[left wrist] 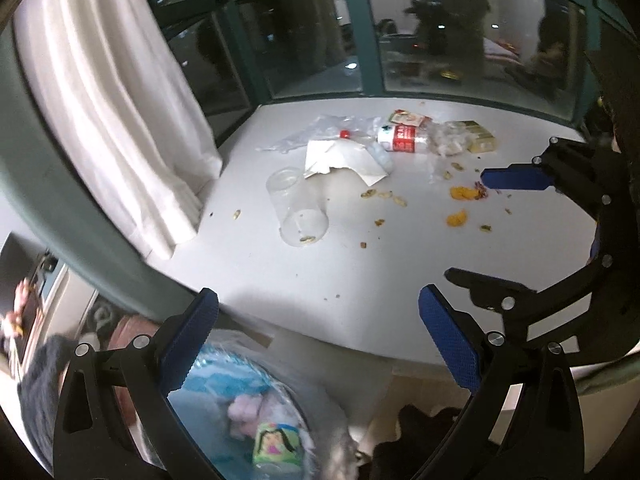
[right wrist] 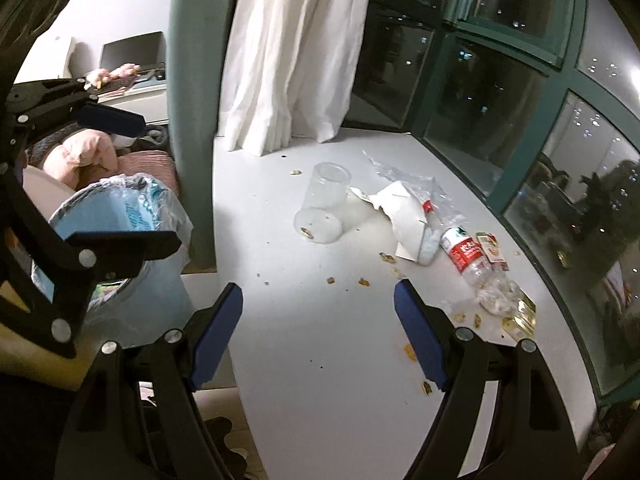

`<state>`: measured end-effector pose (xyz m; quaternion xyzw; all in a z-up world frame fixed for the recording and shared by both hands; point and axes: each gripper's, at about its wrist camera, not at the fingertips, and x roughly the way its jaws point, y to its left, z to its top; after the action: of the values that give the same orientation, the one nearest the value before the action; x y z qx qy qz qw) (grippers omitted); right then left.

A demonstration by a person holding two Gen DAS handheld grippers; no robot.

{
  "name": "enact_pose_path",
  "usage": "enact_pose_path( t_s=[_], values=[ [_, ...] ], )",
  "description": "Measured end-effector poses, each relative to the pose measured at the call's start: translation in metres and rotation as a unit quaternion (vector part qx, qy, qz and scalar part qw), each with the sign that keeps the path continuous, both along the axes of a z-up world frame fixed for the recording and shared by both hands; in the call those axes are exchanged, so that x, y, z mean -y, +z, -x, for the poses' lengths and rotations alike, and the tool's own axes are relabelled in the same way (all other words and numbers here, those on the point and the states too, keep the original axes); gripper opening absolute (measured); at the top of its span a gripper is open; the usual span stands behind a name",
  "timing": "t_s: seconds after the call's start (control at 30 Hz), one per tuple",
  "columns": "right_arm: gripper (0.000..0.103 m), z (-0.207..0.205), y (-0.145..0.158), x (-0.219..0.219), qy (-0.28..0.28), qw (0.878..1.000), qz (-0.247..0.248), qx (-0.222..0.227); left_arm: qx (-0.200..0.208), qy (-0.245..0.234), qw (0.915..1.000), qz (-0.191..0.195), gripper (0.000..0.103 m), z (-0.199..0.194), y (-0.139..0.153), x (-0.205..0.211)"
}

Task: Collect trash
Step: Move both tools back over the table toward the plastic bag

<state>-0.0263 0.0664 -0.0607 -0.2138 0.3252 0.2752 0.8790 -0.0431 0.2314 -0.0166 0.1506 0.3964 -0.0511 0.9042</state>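
Trash lies on the white table [left wrist: 360,280]: a clear plastic cup [left wrist: 296,208] [right wrist: 322,204] on its side, crumpled white paper [left wrist: 340,158] [right wrist: 404,220], a flattened bottle with a red label [left wrist: 404,138] [right wrist: 464,252], a yellow packet [left wrist: 478,136] [right wrist: 520,316], orange peel bits [left wrist: 460,194] and scattered shells. My left gripper [left wrist: 318,344] [right wrist: 132,180] hangs open over the table's near edge and a bag-lined bin [left wrist: 240,400] [right wrist: 120,216]. My right gripper [right wrist: 318,336] [left wrist: 500,232] is open above the table, short of the cup. Both hold nothing.
A white curtain [left wrist: 120,120] [right wrist: 288,60] hangs at the table's back corner beside a green pillar [right wrist: 192,80]. Dark windows [left wrist: 440,32] border the far side. The bin stands off the table's edge, with pink fabric [right wrist: 80,156] behind it. A hand [right wrist: 120,70] rests at a laptop far off.
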Motion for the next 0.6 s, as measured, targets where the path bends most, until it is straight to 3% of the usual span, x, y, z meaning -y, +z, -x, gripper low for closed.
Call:
enact_pose_path(
  t_s=[0.27,0.5,0.6],
  values=[
    [0.075,0.004,-0.008,0.013,0.014,1.000,0.019,-0.012,-0.020,0.016,0.9996,0.013,0.097,0.008,-0.010,0.024],
    [0.075,0.000,-0.017,0.038,-0.065,0.997,0.021,-0.022,-0.025,-0.015,0.9987,0.043,0.097,-0.007,-0.020,0.038],
    [0.075,-0.002,-0.020,0.057,-0.095,0.995,0.016,-0.025,-0.023,-0.034,0.9988,0.026,0.097,-0.013,-0.026,0.057]
  ],
)
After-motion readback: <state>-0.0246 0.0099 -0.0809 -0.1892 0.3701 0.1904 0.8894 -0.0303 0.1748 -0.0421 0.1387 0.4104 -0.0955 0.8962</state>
